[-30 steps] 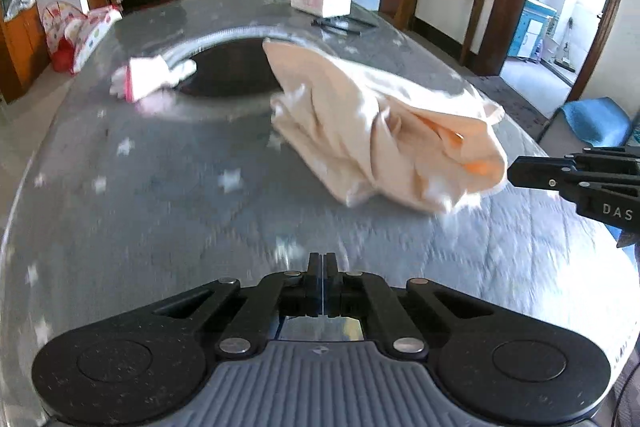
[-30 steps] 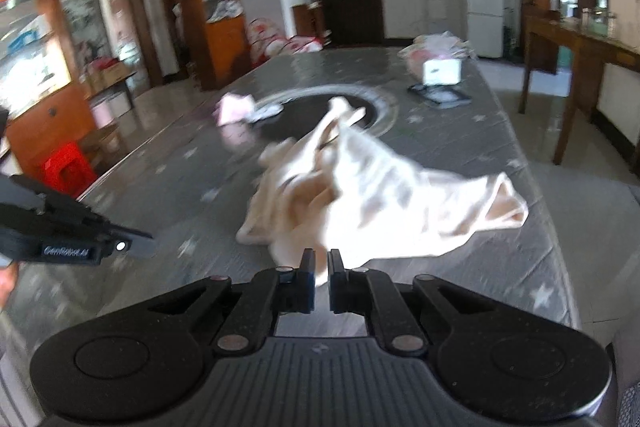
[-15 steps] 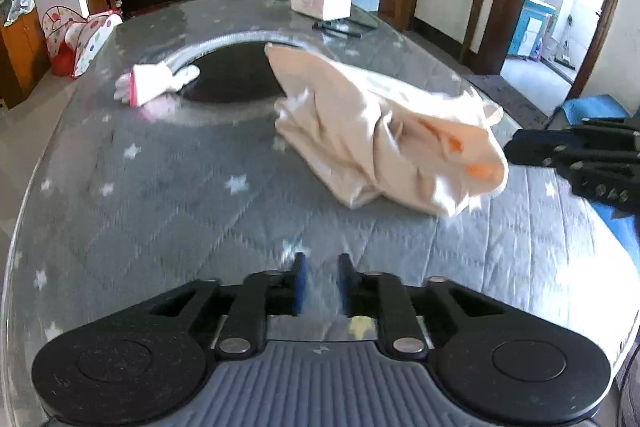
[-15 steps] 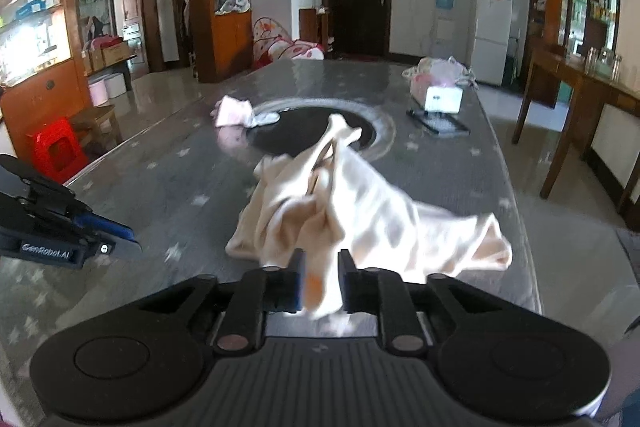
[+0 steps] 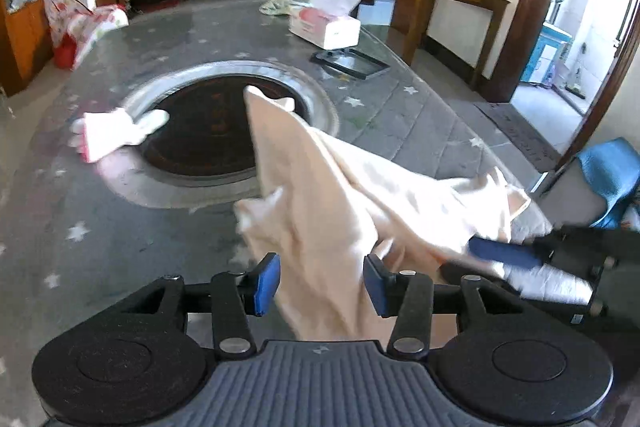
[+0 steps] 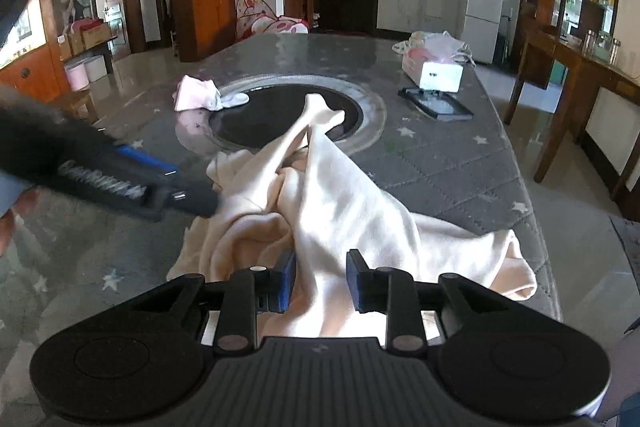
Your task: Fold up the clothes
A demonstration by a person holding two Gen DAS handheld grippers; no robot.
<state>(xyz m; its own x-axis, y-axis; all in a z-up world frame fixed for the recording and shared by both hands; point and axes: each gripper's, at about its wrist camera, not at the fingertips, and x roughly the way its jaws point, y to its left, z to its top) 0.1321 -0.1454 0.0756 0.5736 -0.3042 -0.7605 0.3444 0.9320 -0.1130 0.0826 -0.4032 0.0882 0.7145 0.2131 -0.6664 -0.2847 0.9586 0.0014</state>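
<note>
Lying crumpled across the near half of your grey, star-patterned worktop [image 6: 460,163], the cream garment [image 6: 352,203] is bunched into loose ridges, with one narrow end stretched up onto the dark round inset [image 6: 276,115] at the worktop's middle and a lower corner trailing toward the right edge.

Your left tool [image 5: 321,281] is angled down over the near edge of the cloth. Its jaws are opening, and a fold of the garment [image 5: 320,211] hangs in the gap between the blue pads [image 5: 267,283] without being pinched.

Your right tool [image 6: 321,281] sits low over the garment's near side. Its jaws are also opening, a narrower gap than the left, with cream fabric running up between the pads [image 6: 286,281]; neither pad visibly presses on it.

In the left wrist view your right tool comes in from the right edge, blurred, its blue-padded finger against the cloth's right side. In the right wrist view your left tool reaches in from the left, blurred, its tip at the cloth's left edge.

Beyond the garment, a small pink-and-white piece of clothing [image 6: 200,98] rests on the inset's left rim. Farther back stand a tissue box [image 6: 436,71] and a flat black tray [image 6: 436,105].
</note>
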